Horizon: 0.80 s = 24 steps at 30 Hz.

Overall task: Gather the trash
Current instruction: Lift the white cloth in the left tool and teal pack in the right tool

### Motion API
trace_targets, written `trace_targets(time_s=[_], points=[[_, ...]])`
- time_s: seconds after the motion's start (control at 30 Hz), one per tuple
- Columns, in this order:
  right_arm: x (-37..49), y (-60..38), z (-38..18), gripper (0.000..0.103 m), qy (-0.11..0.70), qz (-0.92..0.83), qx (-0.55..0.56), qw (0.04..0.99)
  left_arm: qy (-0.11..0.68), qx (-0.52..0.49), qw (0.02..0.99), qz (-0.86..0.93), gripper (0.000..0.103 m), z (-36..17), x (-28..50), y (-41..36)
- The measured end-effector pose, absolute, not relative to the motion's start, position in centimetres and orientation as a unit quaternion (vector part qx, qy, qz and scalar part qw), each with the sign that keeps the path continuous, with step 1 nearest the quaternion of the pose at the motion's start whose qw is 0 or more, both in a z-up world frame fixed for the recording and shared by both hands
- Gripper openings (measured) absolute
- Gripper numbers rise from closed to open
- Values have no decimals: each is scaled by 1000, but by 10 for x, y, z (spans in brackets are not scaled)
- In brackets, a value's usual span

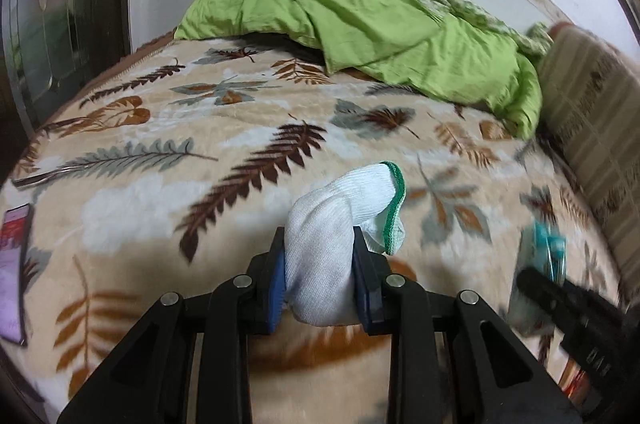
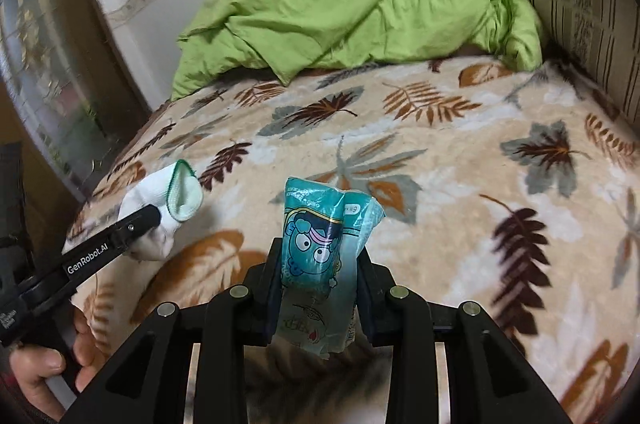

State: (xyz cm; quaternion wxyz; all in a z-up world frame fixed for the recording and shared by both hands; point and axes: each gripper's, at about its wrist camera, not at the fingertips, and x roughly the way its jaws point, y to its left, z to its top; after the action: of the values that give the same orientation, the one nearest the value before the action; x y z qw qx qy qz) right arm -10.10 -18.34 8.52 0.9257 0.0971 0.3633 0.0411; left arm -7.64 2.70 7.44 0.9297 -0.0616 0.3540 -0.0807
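Observation:
Held up over the bed in the left wrist view, a white knit sock with a green cuff (image 1: 348, 199) is clamped in my left gripper (image 1: 318, 236), whose blue pads press both its sides. The right wrist view shows the same sock (image 2: 134, 199) and left gripper (image 2: 154, 214) at the left. My right gripper (image 2: 320, 248) is shut on a crumpled teal snack wrapper with a cartoon face (image 2: 316, 224), lifted off the blanket. That wrapper (image 1: 544, 244) and the right gripper (image 1: 532, 280) appear blurred at the right of the left wrist view.
A beige leaf-print blanket (image 1: 248, 127) covers the bed. A bunched green quilt (image 1: 340, 11) lies at the far side, and a striped cushion (image 2: 580, 7) stands at the right. A phone (image 1: 14, 264) rests near the bed's left edge. A hand (image 2: 40, 364) holds the left gripper.

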Motion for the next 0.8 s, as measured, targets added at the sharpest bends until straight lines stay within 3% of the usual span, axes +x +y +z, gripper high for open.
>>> trace_targets(time_s=[0.37, 0.8], points=[[-127, -174, 92, 33, 335, 45, 73, 938, 317, 10, 946, -67, 28, 77, -120, 9], [-120, -173, 86, 34, 346, 31, 72, 935, 326, -8, 943, -67, 28, 71, -108, 18]])
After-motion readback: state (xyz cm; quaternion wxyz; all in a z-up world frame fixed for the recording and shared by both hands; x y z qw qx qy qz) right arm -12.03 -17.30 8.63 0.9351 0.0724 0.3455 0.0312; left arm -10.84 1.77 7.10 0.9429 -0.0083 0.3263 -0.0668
